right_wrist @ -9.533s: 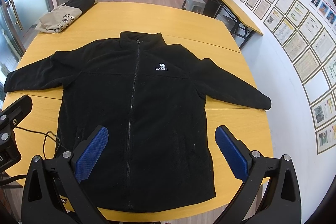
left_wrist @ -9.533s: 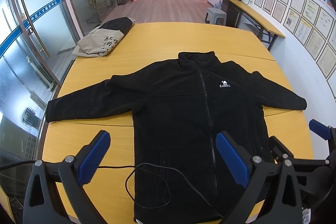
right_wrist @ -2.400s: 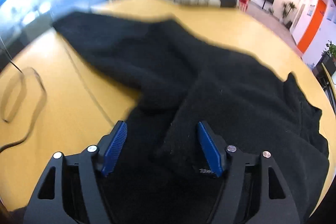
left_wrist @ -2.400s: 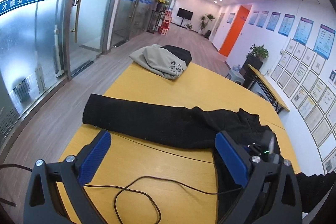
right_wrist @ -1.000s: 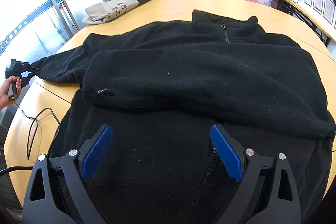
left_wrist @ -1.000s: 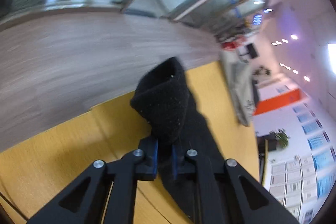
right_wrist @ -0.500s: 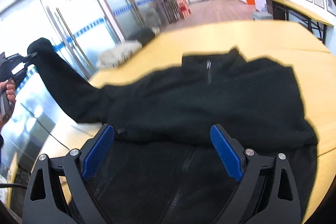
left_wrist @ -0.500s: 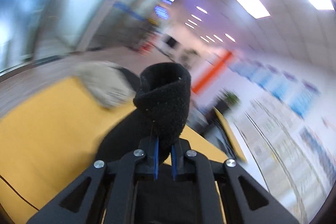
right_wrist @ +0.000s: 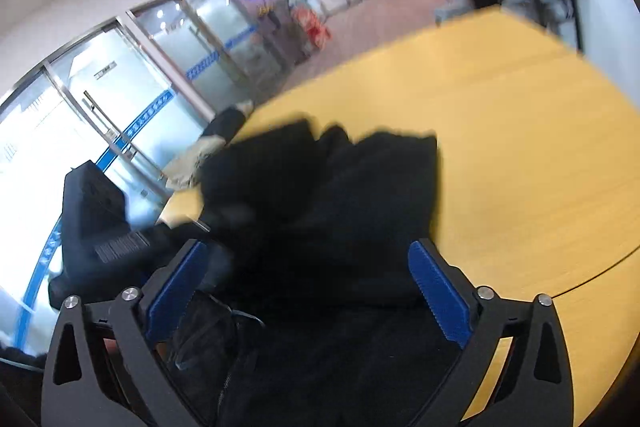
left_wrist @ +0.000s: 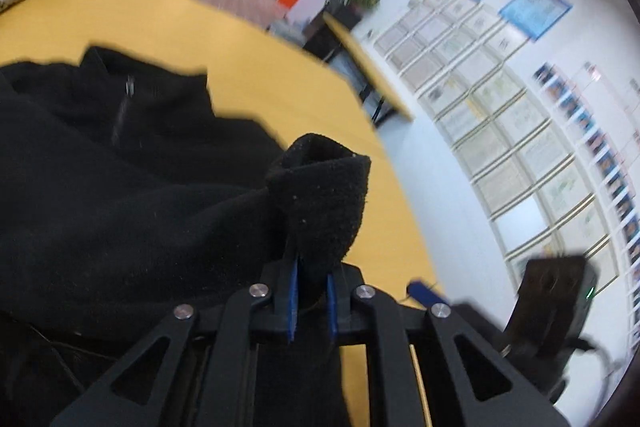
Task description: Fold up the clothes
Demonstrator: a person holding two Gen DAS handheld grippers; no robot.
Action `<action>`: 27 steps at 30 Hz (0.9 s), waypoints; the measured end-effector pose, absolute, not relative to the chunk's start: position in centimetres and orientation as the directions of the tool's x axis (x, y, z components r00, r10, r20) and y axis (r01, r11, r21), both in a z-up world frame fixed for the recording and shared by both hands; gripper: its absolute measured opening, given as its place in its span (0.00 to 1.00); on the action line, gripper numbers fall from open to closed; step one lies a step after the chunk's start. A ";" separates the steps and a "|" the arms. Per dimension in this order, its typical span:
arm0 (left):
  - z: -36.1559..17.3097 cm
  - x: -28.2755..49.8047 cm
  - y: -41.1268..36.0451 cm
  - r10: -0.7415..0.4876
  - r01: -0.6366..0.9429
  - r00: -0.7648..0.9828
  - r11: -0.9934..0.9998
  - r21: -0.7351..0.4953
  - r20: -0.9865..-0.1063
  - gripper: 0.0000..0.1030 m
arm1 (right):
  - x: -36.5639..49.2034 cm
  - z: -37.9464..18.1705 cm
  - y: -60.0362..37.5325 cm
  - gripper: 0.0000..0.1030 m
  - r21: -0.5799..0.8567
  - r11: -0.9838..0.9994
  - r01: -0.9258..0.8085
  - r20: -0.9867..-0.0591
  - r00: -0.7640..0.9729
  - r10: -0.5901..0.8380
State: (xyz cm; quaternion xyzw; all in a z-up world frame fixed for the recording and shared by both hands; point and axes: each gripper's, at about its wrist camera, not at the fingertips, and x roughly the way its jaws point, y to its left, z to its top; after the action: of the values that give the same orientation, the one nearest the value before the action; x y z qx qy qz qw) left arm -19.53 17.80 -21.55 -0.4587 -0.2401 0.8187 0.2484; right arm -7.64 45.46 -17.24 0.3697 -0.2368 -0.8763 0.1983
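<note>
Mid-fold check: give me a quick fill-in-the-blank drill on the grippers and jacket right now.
1. The left gripper has its jaws ___ on the sleeve cuff of the black fleece jacket.
2. The right gripper has its jaws ___.
3. The jacket lies on a ___ wooden table.

Missing words: shut; open; yellow

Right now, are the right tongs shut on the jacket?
No: the right tongs stand wide open above the jacket, their blue pads far apart and gripping nothing.
</note>
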 end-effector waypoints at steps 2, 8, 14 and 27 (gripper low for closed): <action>-23.2 -19.4 18.1 0.628 -0.154 -0.415 -0.762 -0.629 -0.659 0.09 | -9.6 -19.9 45.8 1.00 0.605 -0.783 0.147 -0.582 -0.590 -0.560; -19.4 -15.9 13.5 0.620 -0.192 -0.471 -0.767 -0.613 -0.628 0.45 | -13.4 -25.0 44.1 1.00 0.710 -0.702 0.056 -0.601 -0.471 -0.646; -14.7 -11.4 4.6 0.616 -0.223 -0.518 -0.767 -0.602 -0.593 0.78 | -12.7 -24.2 43.1 1.00 0.741 -0.668 0.059 -0.554 -0.508 -0.659; -23.9 -19.3 -11.0 0.454 -0.222 -0.473 -0.891 -0.397 -0.755 0.92 | -15.5 -25.0 39.6 0.08 0.500 -0.866 -0.004 -0.749 -0.504 -0.430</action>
State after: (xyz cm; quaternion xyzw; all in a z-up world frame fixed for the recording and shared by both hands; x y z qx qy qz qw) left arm -19.34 -10.97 -23.92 -0.4733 -0.1227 0.8494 0.1989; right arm -15.48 39.57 -24.96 0.4813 -0.2253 -0.8375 0.1273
